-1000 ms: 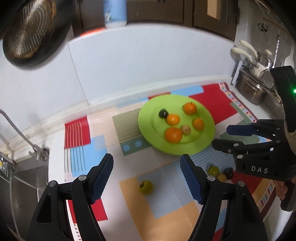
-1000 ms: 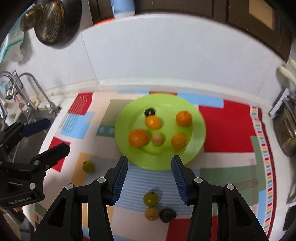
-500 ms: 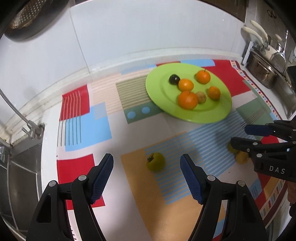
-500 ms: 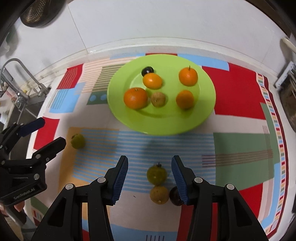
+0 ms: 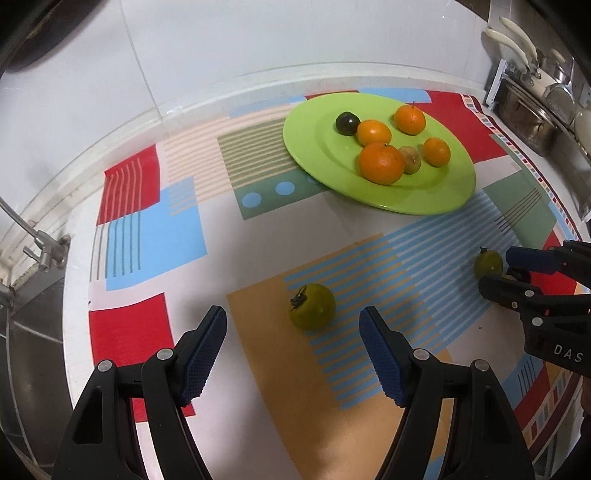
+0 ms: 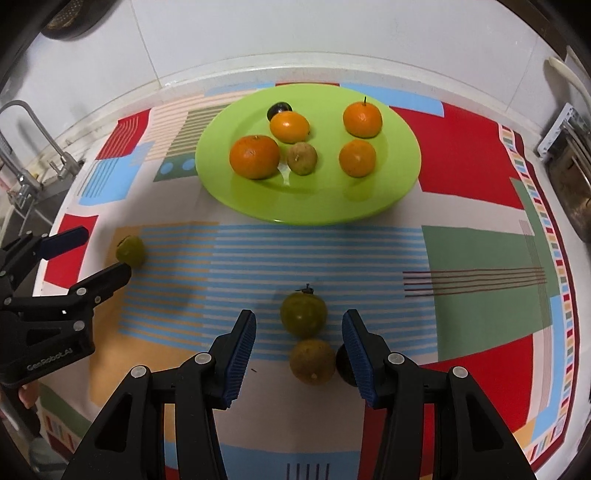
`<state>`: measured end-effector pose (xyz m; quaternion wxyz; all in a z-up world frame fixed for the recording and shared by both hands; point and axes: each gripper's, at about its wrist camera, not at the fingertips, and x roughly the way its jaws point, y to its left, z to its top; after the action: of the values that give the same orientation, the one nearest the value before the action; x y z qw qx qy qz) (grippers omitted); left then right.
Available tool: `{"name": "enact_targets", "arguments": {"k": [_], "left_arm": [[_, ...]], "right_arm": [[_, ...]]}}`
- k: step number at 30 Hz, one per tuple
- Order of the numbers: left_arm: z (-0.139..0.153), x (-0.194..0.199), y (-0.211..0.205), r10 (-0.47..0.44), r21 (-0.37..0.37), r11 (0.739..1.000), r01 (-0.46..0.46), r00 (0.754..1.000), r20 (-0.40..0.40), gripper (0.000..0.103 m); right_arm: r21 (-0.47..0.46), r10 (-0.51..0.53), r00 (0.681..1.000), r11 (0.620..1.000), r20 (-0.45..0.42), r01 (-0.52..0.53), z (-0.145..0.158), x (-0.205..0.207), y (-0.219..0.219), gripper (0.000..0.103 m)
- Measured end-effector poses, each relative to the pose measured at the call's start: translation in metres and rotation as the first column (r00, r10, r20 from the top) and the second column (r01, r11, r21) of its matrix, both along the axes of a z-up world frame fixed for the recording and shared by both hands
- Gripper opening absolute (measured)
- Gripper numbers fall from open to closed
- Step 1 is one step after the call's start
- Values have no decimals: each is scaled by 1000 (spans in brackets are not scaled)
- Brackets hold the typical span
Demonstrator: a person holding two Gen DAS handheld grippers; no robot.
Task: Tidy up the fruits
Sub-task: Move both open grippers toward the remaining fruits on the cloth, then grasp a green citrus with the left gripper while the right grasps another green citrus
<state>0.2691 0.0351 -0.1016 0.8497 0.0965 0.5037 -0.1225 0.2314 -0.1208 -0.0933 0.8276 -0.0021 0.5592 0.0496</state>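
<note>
The left gripper (image 5: 293,347) hangs over the patterned mat (image 5: 258,236) with its jaws spread and nothing between the pads; a green fruit with a dark stalk (image 5: 312,305) lies on the mat just ahead of the gap, at about twelve o'clock from the fingertips, apart from both blue pads (image 5: 207,350). In the right wrist view the same fruit (image 6: 130,251) sits at the mat's nine o'clock side, right at the tips of the left gripper (image 6: 101,253).

The right gripper (image 6: 299,350) also has its jaws parted and grips nothing. Three fruits cluster at its tips: a second green fruit (image 6: 303,314) just ahead of the gap at twelve o'clock, a brownish-yellow fruit (image 6: 312,361) touching it from behind and lying between the pads, and a dark fruit (image 6: 342,363) mostly hidden behind the right-hand pad (image 6: 356,358); whether that pad touches it I cannot tell. In the left wrist view the right gripper (image 5: 496,271) enters at three o'clock, with the second green fruit (image 5: 487,261) at its tips.

The green plate (image 6: 369,214) lies on the mat toward the white wall (image 6: 295,33), at twelve o'clock from the right gripper. On it are four orange fruits: a large one (image 6: 255,157) at the plate's nine o'clock, one (image 6: 289,126) near the middle, one with a stalk (image 6: 362,119) at one o'clock, and one (image 6: 357,157) at three o'clock. A small brownish fruit (image 6: 302,158) sits at the centre, and a dark round fruit (image 6: 279,108) at eleven o'clock, partly behind an orange. A tap (image 6: 22,147) stands off the mat at nine o'clock.
</note>
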Motion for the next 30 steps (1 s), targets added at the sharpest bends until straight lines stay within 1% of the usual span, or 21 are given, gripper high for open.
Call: {"name": "enact_targets", "arguments": {"k": [2,4,7,8,9,10,11,12,13,16,17,20,23,30], "left_arm": [[-2,2,-1,-3,-1,1000,3,1000,1,72],[-4,5,-2,-3,-6,1000,3,1000,-6,65],[-5,8,-3,-6,-18,1000,5,1000,-15,57],[-6,8,-4,-7,-18,1000,7,1000,-17,55],[-6,8,-5,-11,-20,1000,10,1000,-19,49],[-7,8,-5,-15,-25,1000,14,1000,-23,46],[-7,8,-5,-18,-30,999,18,999,-26,44],[-7,8,-5,-21,-33,999,20,999,-28,40],[-8,8,-6,-22,-32,999,21,999,-28,36],[-8,7,-8,-37,-38,999,36,999,-30,30],[-9,7,-8,-41,-39,998,40,999,-33,29],[-10,5,-10,-47,-33,998,47,999,-25,28],[-7,2,-11,-48,-43,998,47,999,-18,28],[11,-14,-15,-57,-58,997,58,998,30,28]], "right_arm": [[4,-4,1000,1000,-3,4,-1,1,-1,50],[-5,3,1000,1000,-2,-3,-2,2,-1,50],[3,-1,1000,1000,-10,1,-4,4,-2,48],[6,-3,1000,1000,-7,3,-4,5,-3,47],[10,0,1000,1000,-6,0,-5,5,-2,43],[17,5,1000,1000,-6,-5,-5,5,-2,42],[25,11,1000,1000,-4,-11,-6,5,-2,42],[30,14,1000,999,-7,-14,-7,6,-1,41],[34,15,1000,999,-10,-14,-7,6,-1,38],[31,24,1000,999,-7,-23,-9,6,-1,31],[30,26,1000,999,-3,-26,-9,6,0,30],[36,32,999,999,5,-32,-9,5,-1,30],[43,32,999,999,16,-33,-8,4,-2,29],[78,49,997,996,64,-54,4,-2,-4,29]]}}
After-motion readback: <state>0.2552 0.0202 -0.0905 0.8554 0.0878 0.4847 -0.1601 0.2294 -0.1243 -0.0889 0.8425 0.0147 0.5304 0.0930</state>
